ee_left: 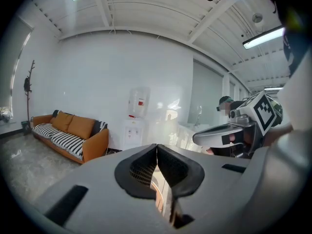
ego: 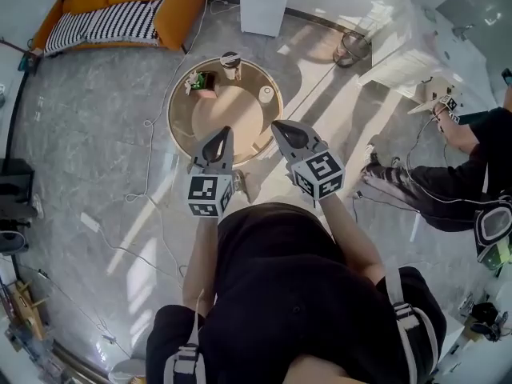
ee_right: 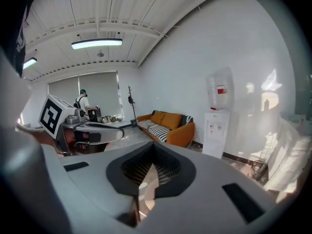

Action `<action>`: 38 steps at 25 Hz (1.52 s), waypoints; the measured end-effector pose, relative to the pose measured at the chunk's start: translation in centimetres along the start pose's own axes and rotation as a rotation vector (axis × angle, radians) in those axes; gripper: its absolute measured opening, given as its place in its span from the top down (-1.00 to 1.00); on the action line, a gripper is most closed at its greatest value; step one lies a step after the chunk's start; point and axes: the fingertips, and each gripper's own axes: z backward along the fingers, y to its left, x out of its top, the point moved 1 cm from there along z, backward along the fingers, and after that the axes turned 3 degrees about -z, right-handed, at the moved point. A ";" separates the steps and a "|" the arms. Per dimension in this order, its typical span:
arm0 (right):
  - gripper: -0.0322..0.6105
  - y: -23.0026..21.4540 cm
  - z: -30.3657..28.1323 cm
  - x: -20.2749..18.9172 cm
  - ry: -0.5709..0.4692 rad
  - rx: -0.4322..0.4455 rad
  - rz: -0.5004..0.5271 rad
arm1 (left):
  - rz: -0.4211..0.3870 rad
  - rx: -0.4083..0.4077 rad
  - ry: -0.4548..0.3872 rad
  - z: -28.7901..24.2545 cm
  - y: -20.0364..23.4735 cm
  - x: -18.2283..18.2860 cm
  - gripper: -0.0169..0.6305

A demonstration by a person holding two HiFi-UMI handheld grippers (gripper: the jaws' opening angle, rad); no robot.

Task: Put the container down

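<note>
Left gripper (ego: 225,134) – jaws together, nothing between them – hangs over the near edge of the round table (ego: 178,126). The container (ego: 230,64) stands upright at the table's far side, well apart from both grippers. Right gripper (ego: 278,127) – also closed and empty – hangs beside the left one.

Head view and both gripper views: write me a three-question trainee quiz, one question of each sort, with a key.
1. True or false: the left gripper has something clamped between its jaws.
2. How do the jaws of the right gripper stand? A) wide apart B) together with nothing between them C) closed on a thing
3. Fill in: the sofa near the wall is ___ in colour, with striped cushions.

Key: 1 false; 2 B; 3 orange.
</note>
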 end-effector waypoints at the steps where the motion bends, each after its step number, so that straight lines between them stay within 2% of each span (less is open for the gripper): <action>1: 0.89 0.0 1.1 -0.2 -0.002 0.013 0.009 | 0.007 0.017 0.000 0.3 -0.8 -0.3 0.89; 5: 0.89 0.2 5.5 -1.2 -0.015 0.071 0.040 | 0.043 0.076 0.000 1.7 -5.0 -1.6 0.89; 14: 0.89 -0.9 17.4 -4.6 -0.066 0.191 0.063 | 0.064 0.171 -0.016 5.7 -18.1 -3.8 0.89; 19: 0.89 -0.1 22.2 -5.9 -0.068 0.261 0.067 | 0.079 0.230 -0.030 8.7 -23.0 -4.4 0.89; 25: 0.89 1.1 26.1 -6.5 -0.070 0.315 0.065 | 0.092 0.282 -0.048 12.0 -26.7 -4.0 0.89; 29: 0.89 1.6 27.9 -6.7 -0.076 0.336 0.072 | 0.072 0.305 -0.051 14.0 -28.1 -3.4 0.89; 33: 0.89 2.2 28.8 -7.5 -0.082 0.333 0.086 | 0.061 0.326 -0.064 15.8 -28.9 -3.5 0.89; 38: 0.89 3.2 30.5 -8.8 -0.078 0.302 0.077 | 0.059 0.312 -0.051 17.9 -30.3 -4.7 0.89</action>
